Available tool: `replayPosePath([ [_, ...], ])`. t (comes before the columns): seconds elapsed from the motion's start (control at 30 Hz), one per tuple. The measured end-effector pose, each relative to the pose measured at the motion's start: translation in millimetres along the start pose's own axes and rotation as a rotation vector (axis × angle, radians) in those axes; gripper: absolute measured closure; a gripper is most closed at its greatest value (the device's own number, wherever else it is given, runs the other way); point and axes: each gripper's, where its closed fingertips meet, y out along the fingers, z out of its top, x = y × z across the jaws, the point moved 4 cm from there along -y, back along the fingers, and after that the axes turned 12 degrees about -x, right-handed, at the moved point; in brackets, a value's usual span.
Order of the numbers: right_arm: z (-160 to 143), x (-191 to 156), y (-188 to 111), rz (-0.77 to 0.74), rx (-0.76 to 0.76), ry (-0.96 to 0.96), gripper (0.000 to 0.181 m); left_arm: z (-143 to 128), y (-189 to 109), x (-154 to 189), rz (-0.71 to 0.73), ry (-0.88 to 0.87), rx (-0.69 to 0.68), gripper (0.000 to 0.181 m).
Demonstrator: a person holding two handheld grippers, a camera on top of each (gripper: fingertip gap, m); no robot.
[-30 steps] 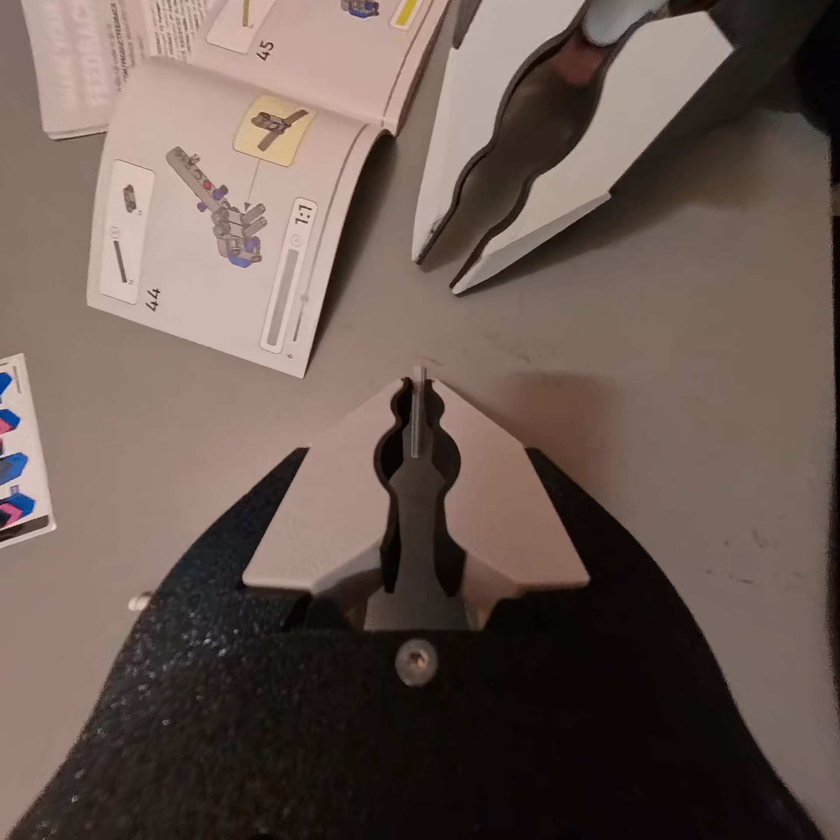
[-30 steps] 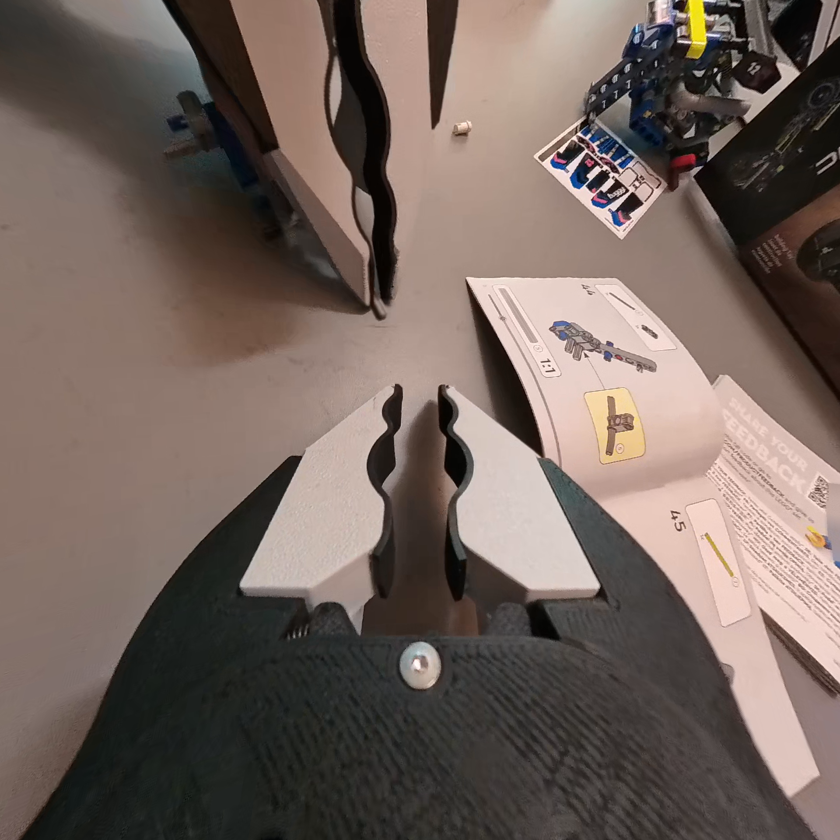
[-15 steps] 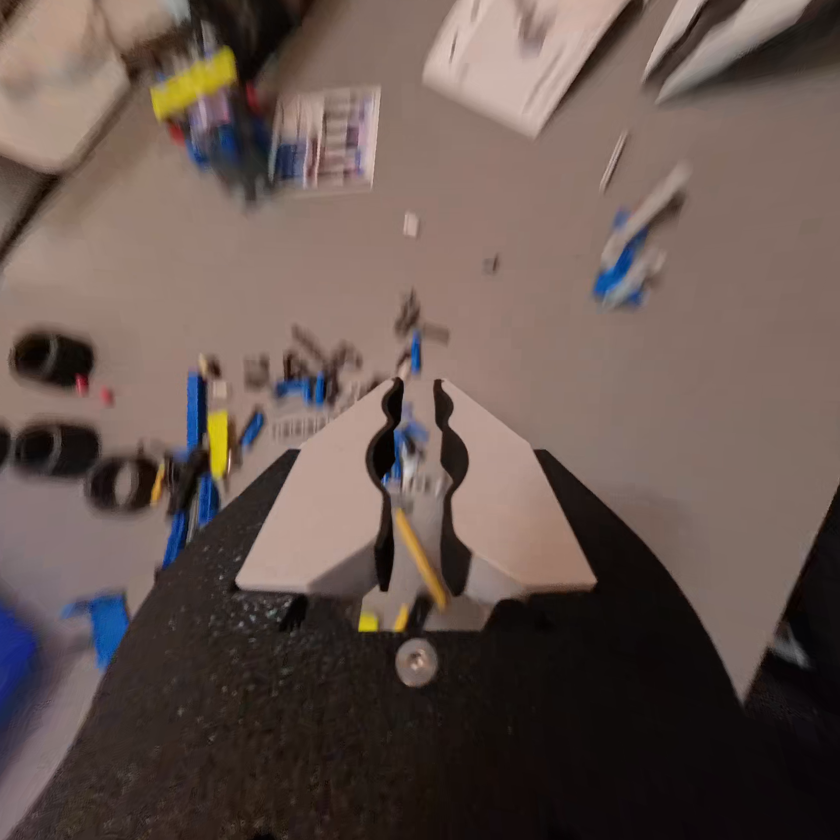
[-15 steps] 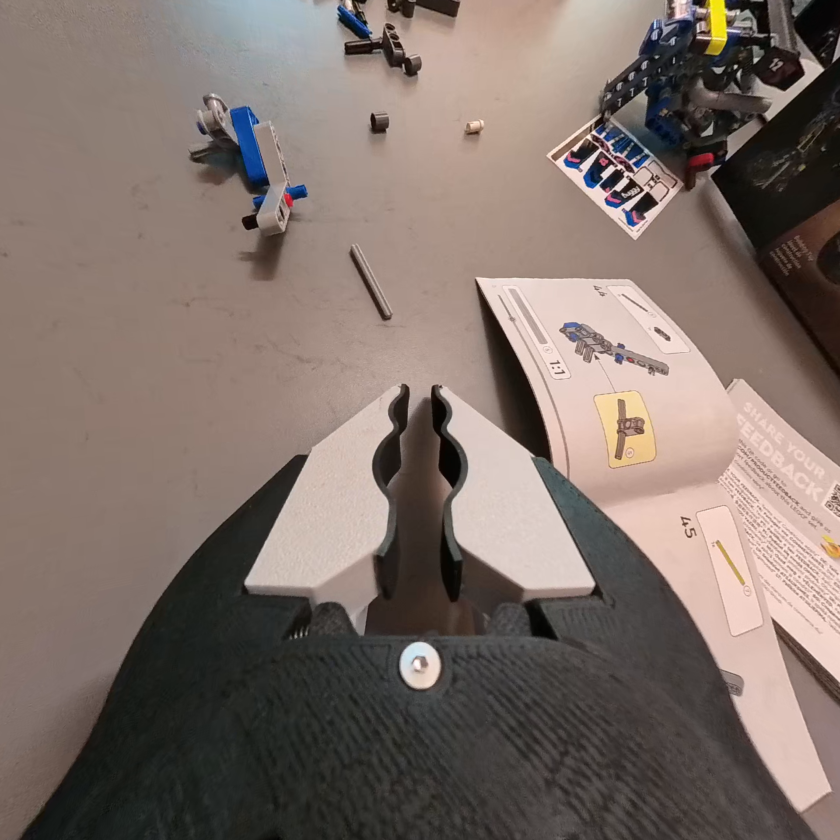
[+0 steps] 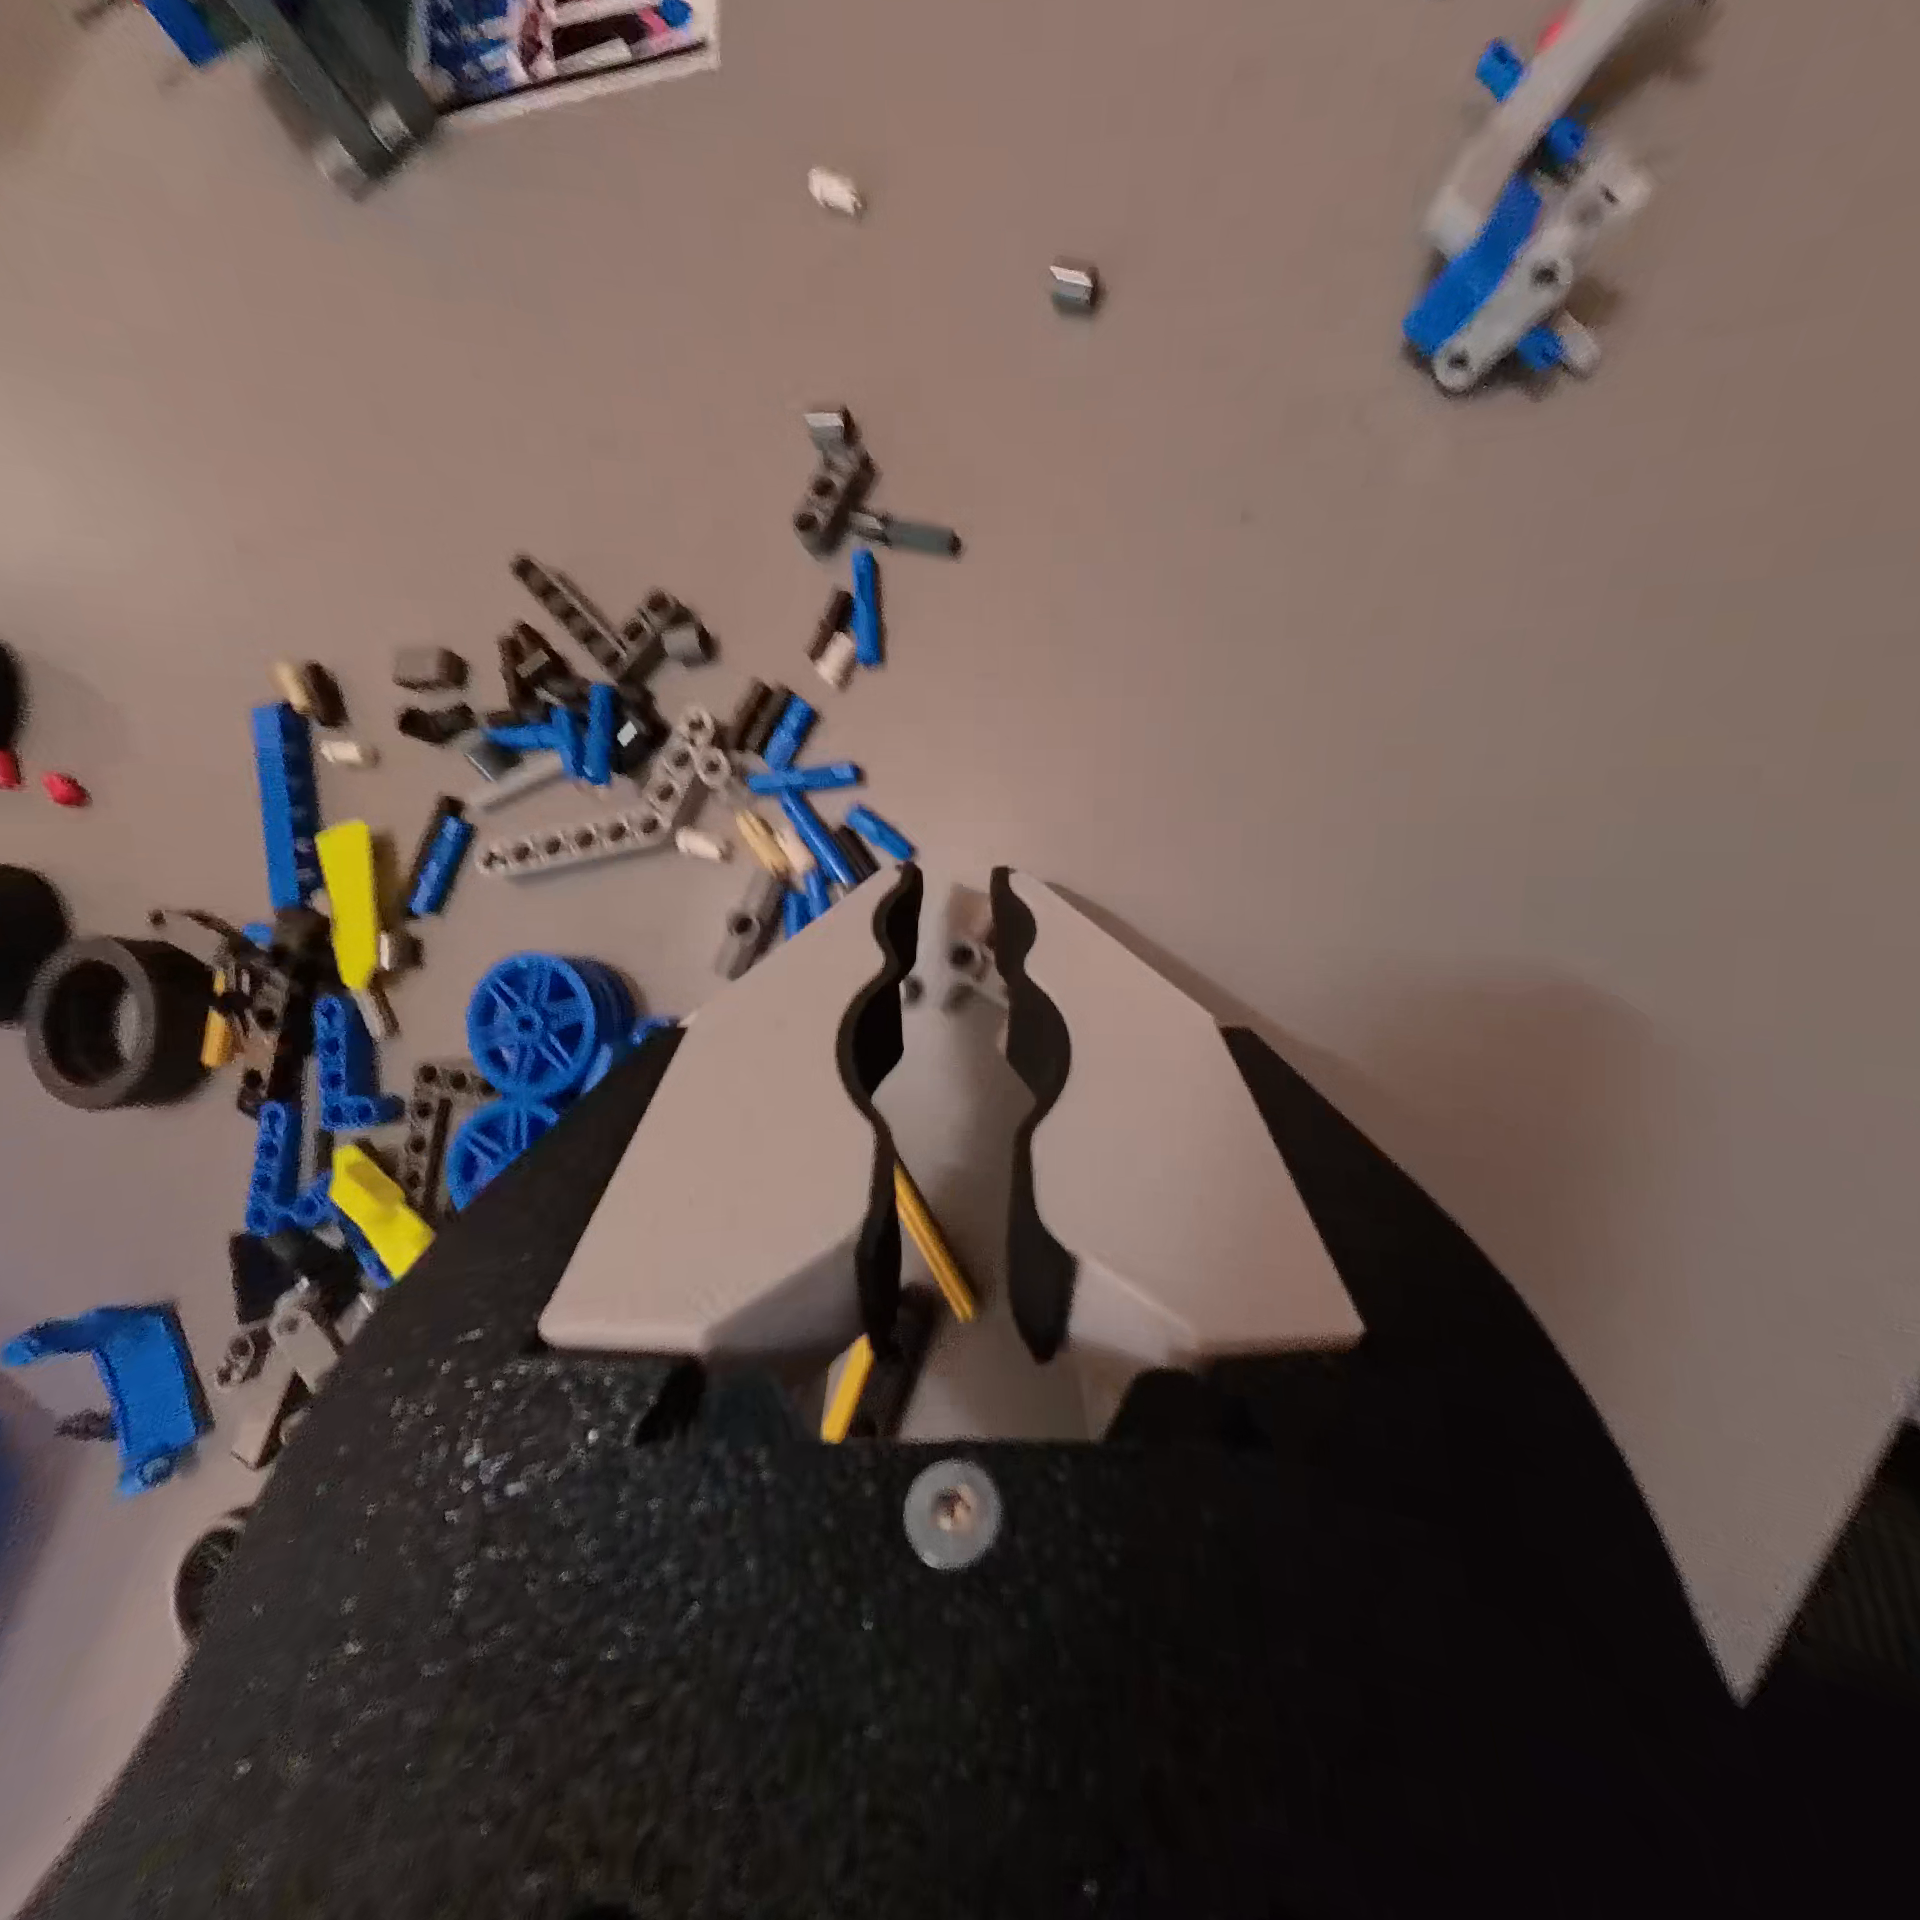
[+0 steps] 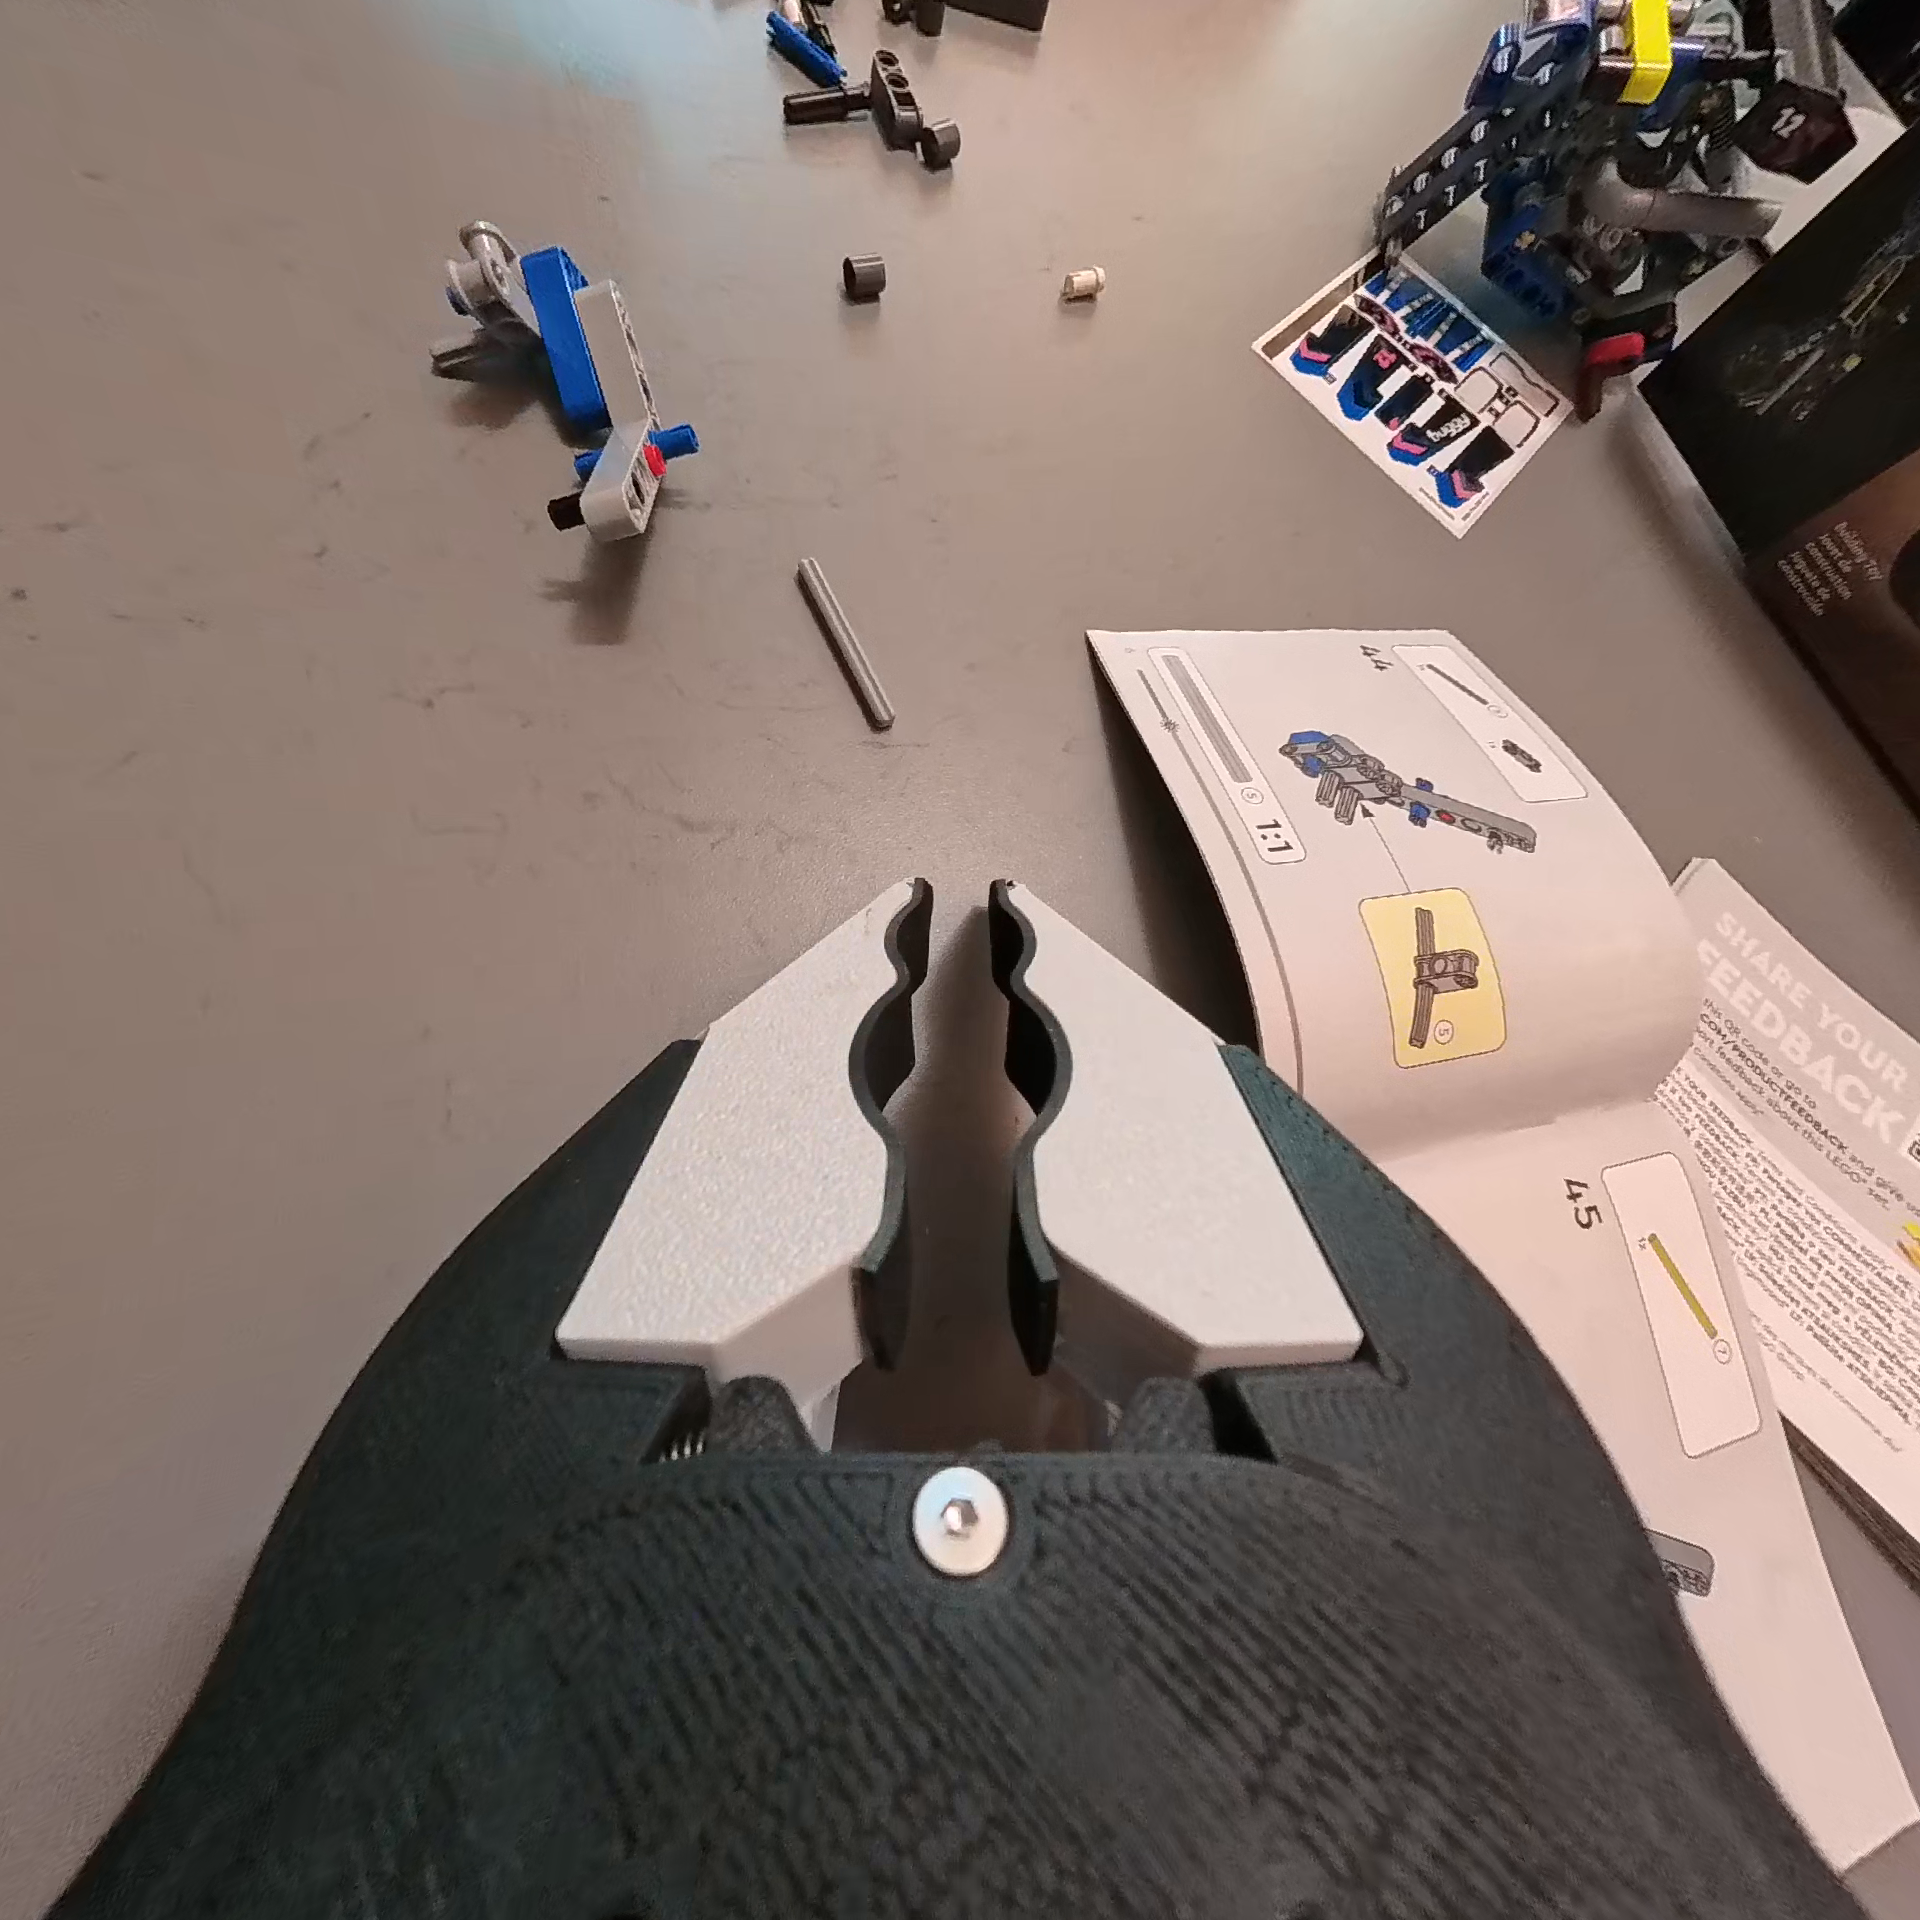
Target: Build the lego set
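A: Lego pieces, mostly blue, grey and black plastic beams (image 5: 582, 769), lie scattered on the grey table (image 5: 1455, 727) at ten o'clock from the left gripper (image 5: 954, 883). Its fingers are slightly spread and hold nothing.

B: And the right gripper (image 6: 958, 891)?

A: Also slightly spread, empty. A thin grey axle rod (image 6: 844, 642) lies at twelve o'clock from it, apart. The open paper instruction booklet (image 6: 1455, 935) is at two o'clock.

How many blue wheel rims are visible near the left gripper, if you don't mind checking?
2. One blue rim lies face-up left of the left gripper; the second blue rim sits just below it, partly behind the gripper's body. More may be hidden there.
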Motion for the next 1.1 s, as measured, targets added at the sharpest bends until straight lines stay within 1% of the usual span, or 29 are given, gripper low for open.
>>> replayPosePath([
  [0.07, 0, 0, 0, 0.004, -0.001, 0.007, 0.171, 19, 6, 2, -0.029, 0.002, 0.046, 0.171],
  [0.13, 0, 1, 0, 0.007, -0.002, 0.010, 0.171, 37, 12, 14, -0.081, 0.057, 0.087, 0.171],
  [0.2, 0, 1, 0, 0.006, -0.002, 0.011, 0.170, 43, 18, 17, -0.061, 0.099, 0.075, 0.170],
  [0.27, 0, 1, 0, 0.004, -0.002, 0.009, 0.170, 43, 21, 10, -0.046, 0.077, 0.075, 0.171],
  [0.33, 0, 1, 0, 0.011, -0.001, 0.007, 0.171, 42, 21, 1, -0.045, 0.008, 0.083, 0.171],
  [0.43, 1, 3, 2, -0.012, -0.005, -0.001, 0.177, 42, 21, -9, -0.012, -0.040, 0.088, 0.171],
  [0.5, 2, 3, 3, -0.011, -0.006, -0.016, 0.181, 44, 24, -13, 0.001, -0.037, 0.071, 0.169],
  [0.67, 2, 3, 4, 0.003, -0.008, -0.010, 0.181, 57, 31, -31, 0.018, -0.009, 0.081, 0.170],
  [0.83, 2, 3, 4, 0.006, -0.008, -0.008, 0.181, 56, 42, -41, -0.067, 0.055, 0.007, 0.169],
  [0.97, 2, 3, 4, 0.020, -0.010, 0.003, 0.181, 61, 45, -37, -0.149, 0.071, 0.025, 0.168],
  [1.1, 2, 4, 4, 0.027, -0.009, 0.003, 0.181, 62, 45, -34, -0.152, 0.077, 0.021, 0.168],
])
